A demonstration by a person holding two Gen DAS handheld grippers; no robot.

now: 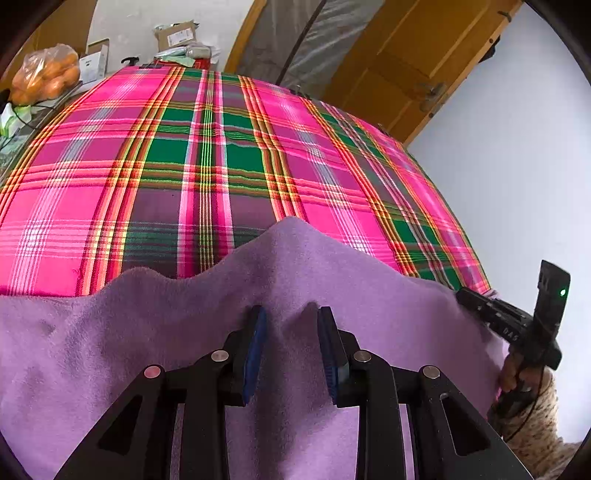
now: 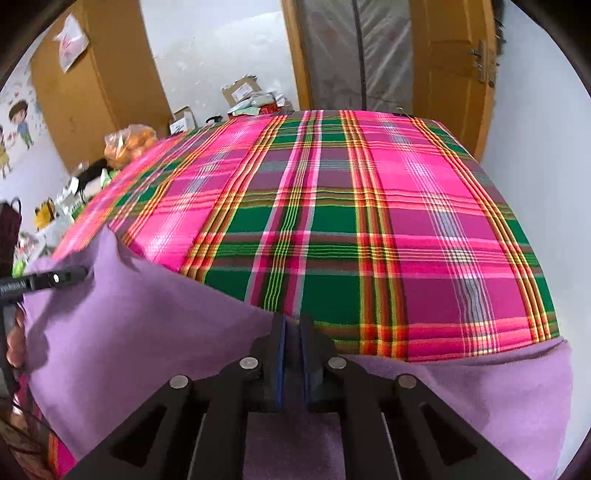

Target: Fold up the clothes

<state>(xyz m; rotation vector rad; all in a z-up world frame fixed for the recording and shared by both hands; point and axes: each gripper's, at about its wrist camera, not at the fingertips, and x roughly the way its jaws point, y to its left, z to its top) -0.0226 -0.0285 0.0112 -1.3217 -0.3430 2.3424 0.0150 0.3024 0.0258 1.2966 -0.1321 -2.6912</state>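
A purple fleece garment (image 1: 295,273) lies at the near edge of a table covered by a pink and green plaid cloth (image 1: 207,155). My left gripper (image 1: 291,314) stands part open with a raised fold of the purple fabric between its blue pads. My right gripper (image 2: 291,321) is shut on the garment's far edge (image 2: 155,306), pads nearly together. The right gripper also shows in the left wrist view (image 1: 465,295) at the garment's right corner. The left gripper shows in the right wrist view (image 2: 79,274) at the left corner.
A bag of oranges (image 1: 46,72), cardboard boxes (image 1: 175,35) and clutter sit beyond the table's far left side. A wooden door (image 1: 413,62) and plastic sheeting stand behind. A white wall (image 1: 517,155) is to the right. The plaid cloth (image 2: 351,221) is bare beyond the garment.
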